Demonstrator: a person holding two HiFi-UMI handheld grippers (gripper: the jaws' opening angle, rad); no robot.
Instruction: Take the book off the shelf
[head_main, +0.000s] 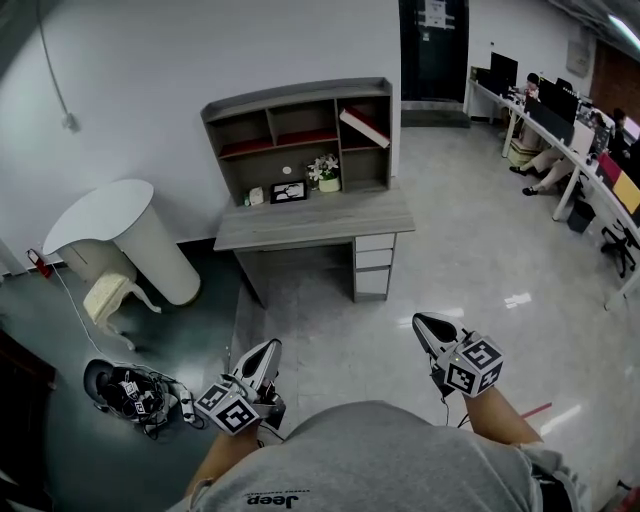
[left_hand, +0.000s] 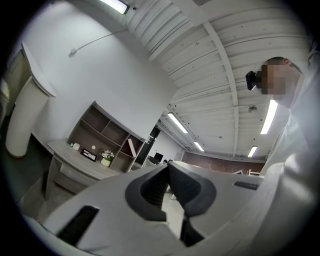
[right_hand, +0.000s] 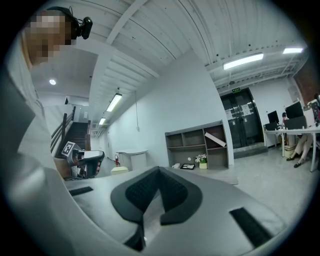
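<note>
A: Spotted the book (head_main: 364, 127)?

B: Yes. Up in the top right compartment of the shelf (head_main: 296, 101), above the desk (head_main: 310, 228). Not upright: slanted across the compartment, high end to the left, low end to the right.

A: And from the grippers?

B: Straight ahead and well apart, with open floor (head_main: 460, 250) in between. Out of reach for now.

A: State of the left gripper (head_main: 270, 350)?

B: Closed, jaws pressed together, holding nothing. Same for the right gripper (head_main: 428, 328): shut and empty.

A: Nearer hand?

B: Hard to call by much. From the head view, sits between the two, a little toward the right one. Probably the right, then, given a compartment on the right side of the shelf.

A: Anything close by to mind?

B: A flower pot (head_main: 326, 172) and a picture frame (head_main: 289, 191), down at desk level, below and left of the book. Both clear of it.

A: So, for the coming move?

B: Close the distance first. Then open the jaws and come in along the lean, likely with the wrist turned to match that slant. Only a judgement from here.
</note>
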